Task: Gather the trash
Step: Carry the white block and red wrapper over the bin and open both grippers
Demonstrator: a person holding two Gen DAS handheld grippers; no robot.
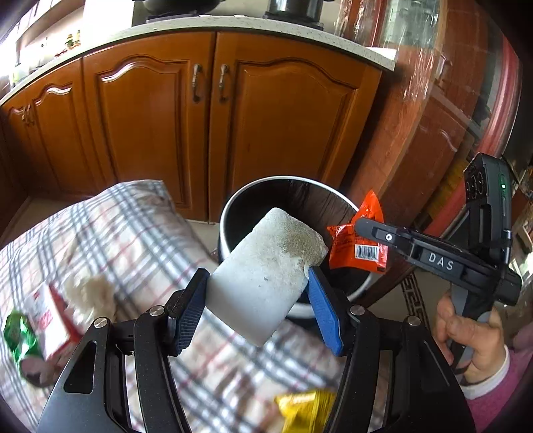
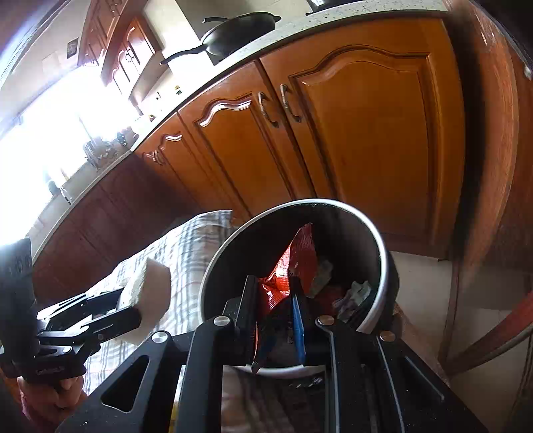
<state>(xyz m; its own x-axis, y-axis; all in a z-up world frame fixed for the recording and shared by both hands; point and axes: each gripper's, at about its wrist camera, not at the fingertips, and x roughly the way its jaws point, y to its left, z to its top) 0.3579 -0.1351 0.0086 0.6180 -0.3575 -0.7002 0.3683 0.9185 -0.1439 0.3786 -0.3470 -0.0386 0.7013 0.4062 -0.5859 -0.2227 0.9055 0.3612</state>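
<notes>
1. The left gripper (image 1: 258, 296) has its blue fingers (image 1: 324, 309) clamped on a white sponge block (image 1: 266, 269), whose grey, gritty upper end tilts toward the trash bin (image 1: 230, 213).
2. The right gripper (image 2: 274, 309) pinches an orange wrapper (image 2: 293, 263) between its fingers, holding it right over the bin's open mouth; in the left wrist view a barcode shows on that wrapper, and one finger hides part of it.
3. Inside the bin (image 2: 383, 253), crumpled scraps lie at the bottom, too dark and jumbled to identify.
4. On the checked tabletop cloth (image 1: 140, 233), the remaining litter is blurred: a red-and-white carton (image 1: 50, 319), a green wrapper (image 1: 16, 333) cut by the frame edge, and a yellow packet (image 1: 306, 409) half hidden behind the gripper body.
5. A brownish lump (image 1: 95, 293) beside the carton is too smeared to name.
6. Behind stand wooden cabinet doors (image 1: 160, 133); a dark pan (image 2: 240, 30) sits above them.
</notes>
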